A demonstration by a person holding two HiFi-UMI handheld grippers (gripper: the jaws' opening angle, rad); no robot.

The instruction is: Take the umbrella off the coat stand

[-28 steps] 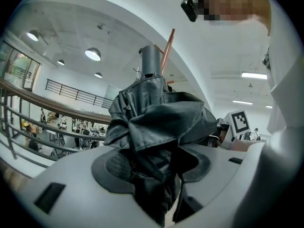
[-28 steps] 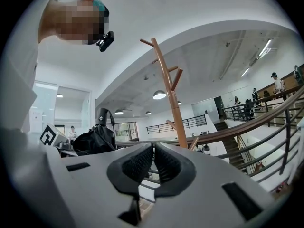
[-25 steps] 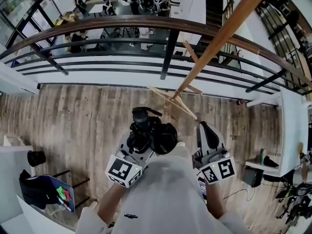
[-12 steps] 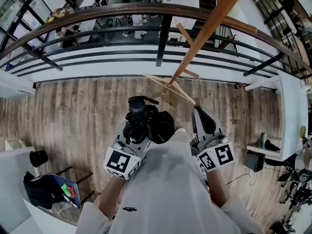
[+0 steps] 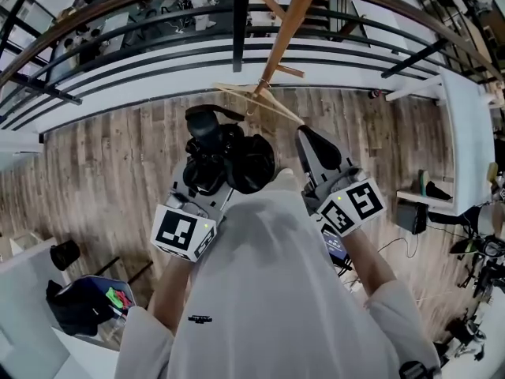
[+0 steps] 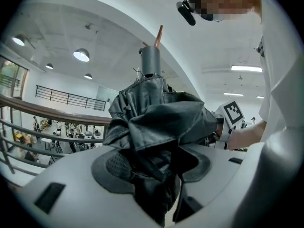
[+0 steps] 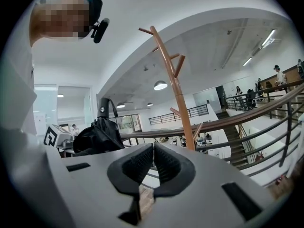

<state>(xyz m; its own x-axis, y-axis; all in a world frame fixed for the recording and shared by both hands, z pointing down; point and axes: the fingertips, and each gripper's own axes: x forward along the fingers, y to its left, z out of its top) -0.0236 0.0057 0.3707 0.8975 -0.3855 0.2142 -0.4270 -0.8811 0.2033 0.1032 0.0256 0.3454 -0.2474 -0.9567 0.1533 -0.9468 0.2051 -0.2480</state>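
A folded black umbrella (image 5: 229,160) stands upright in my left gripper (image 5: 215,181), whose jaws are shut on its bunched canopy (image 6: 156,122); its grey tip points up. It hangs free of the wooden coat stand (image 5: 286,24), which leans away just ahead, its feet (image 5: 254,99) on the plank floor. My right gripper (image 5: 309,136) is beside the umbrella, to its right, with the pads pressed together and nothing between them (image 7: 153,161). The right gripper view shows the stand's pole and pegs (image 7: 175,87) ahead, and the umbrella (image 7: 97,133) off to its left.
A curved dark railing (image 5: 237,34) runs behind the stand, with a lower floor and people beyond it. A white desk (image 5: 461,125) stands at the right. A dark bag (image 5: 79,306) and a black stool (image 5: 65,253) sit at the lower left.
The umbrella stays gripped in my left gripper and the right one stays shut. The head view has tipped, so hands and stand base sit higher in the picture.
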